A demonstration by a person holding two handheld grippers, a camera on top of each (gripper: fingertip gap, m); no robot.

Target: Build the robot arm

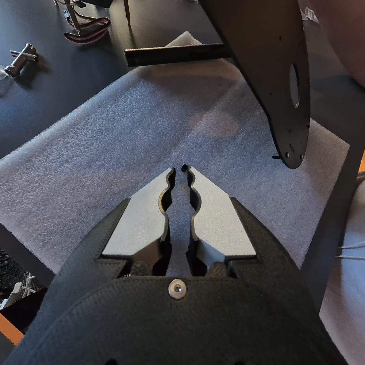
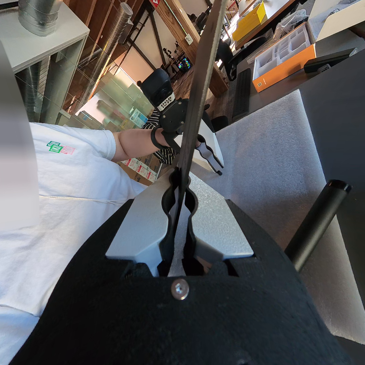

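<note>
My left gripper (image 1: pixel 181 168) hovers low over a white foam sheet (image 1: pixel 118 122). Its jaws are nearly closed on a tiny black part (image 1: pixel 184 167) pinched at the very tips. It also shows in the right wrist view (image 2: pixel 218 171), held by a bare forearm. My right gripper (image 2: pixel 180 173) is shut on the edge of a thin black plate (image 2: pixel 199 83), which stands upright over the foam. In the left wrist view the plate (image 1: pixel 272 65) shows a round hole and many small holes. A black rod (image 1: pixel 177 55) sticks out sideways from it, and also shows in the right wrist view (image 2: pixel 316 223).
A metal T-shaped tool (image 1: pixel 21 61), a red-brown ribbon cable (image 1: pixel 87 29) and a screwdriver shaft (image 1: pixel 128 13) lie on the dark table beyond the foam. An orange box with a white insert (image 2: pixel 284 65) and a keyboard (image 2: pixel 241 92) sit farther off. A person in a white shirt (image 2: pixel 69 177) is close on the left.
</note>
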